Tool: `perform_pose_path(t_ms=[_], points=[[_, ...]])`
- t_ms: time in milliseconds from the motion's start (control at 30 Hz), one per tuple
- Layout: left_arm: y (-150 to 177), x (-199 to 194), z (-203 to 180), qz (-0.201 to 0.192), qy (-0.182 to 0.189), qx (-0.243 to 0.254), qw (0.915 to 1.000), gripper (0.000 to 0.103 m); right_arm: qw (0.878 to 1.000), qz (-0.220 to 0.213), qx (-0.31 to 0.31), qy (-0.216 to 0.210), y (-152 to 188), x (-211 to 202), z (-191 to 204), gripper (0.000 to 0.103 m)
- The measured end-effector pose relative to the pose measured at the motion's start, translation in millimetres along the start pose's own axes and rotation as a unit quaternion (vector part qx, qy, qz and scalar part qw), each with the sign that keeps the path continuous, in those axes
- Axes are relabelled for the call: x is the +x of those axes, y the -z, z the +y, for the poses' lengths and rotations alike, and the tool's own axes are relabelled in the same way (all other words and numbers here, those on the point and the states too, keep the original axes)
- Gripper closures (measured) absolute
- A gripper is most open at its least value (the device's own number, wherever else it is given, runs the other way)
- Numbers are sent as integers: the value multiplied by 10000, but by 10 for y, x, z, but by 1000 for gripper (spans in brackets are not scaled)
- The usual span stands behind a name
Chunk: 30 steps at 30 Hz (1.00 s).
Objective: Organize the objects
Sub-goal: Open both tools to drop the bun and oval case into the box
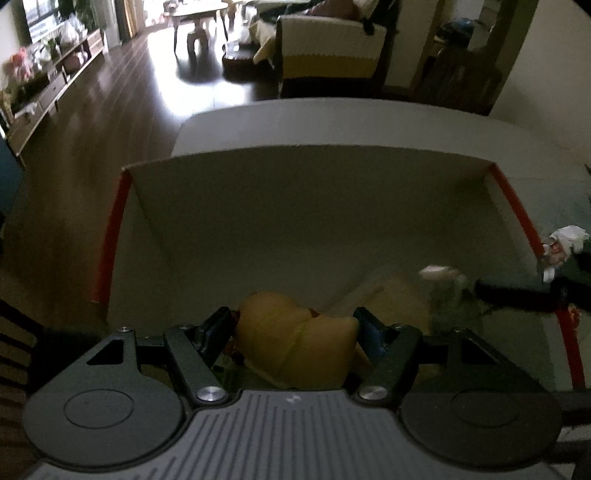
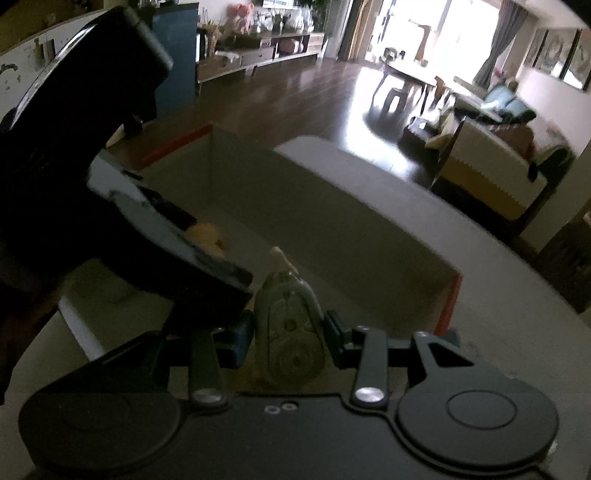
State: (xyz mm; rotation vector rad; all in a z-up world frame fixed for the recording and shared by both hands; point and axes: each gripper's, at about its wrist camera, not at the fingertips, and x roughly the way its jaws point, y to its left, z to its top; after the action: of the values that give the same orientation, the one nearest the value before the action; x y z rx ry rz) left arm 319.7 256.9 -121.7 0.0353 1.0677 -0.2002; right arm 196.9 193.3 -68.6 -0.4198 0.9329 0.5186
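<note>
My left gripper (image 1: 295, 328) is shut on a yellow soft toy (image 1: 295, 347) and holds it over the open cardboard box (image 1: 295, 192) with red tape on its edges. My right gripper (image 2: 288, 332) is shut on a small greenish bottle with a pale cap (image 2: 291, 325), also over the box (image 2: 332, 206). In the left wrist view the bottle (image 1: 443, 291) shows blurred at the right, with the right gripper's finger (image 1: 517, 295) beside it. In the right wrist view the left gripper's dark body (image 2: 74, 166) fills the left side and hides most of the yellow toy (image 2: 205, 236).
The box sits on a pale table (image 1: 332, 122). A crumpled white and red wrapper (image 1: 561, 247) lies by the box's right wall. Beyond the table are a dark wood floor (image 1: 129, 110), a sofa (image 1: 328, 48), a low table (image 1: 195, 18) and a TV cabinet (image 1: 48, 88).
</note>
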Motion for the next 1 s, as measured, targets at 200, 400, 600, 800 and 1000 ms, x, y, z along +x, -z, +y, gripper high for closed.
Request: perform_pose_path(t_ms=[200, 400, 600, 800, 1000], points=[[-33, 76, 3, 326, 52, 80, 9994, 29, 9997, 181, 130, -42, 110, 58, -8, 64], [-13, 137, 40, 578, 97, 36, 9983, 26, 9995, 148, 150, -235, 173, -61, -15, 47], [43, 46, 19, 406, -44, 59, 9992, 23, 9995, 68, 110, -279, 183, -201, -102, 40], [132, -165, -28, 167, -22, -73, 9998, 22, 9992, -137, 169, -343, 217, -417, -135, 28], [237, -395, -75, 14, -23, 42, 10000, 17, 9979, -328, 241, -507, 294, -614, -203, 16]])
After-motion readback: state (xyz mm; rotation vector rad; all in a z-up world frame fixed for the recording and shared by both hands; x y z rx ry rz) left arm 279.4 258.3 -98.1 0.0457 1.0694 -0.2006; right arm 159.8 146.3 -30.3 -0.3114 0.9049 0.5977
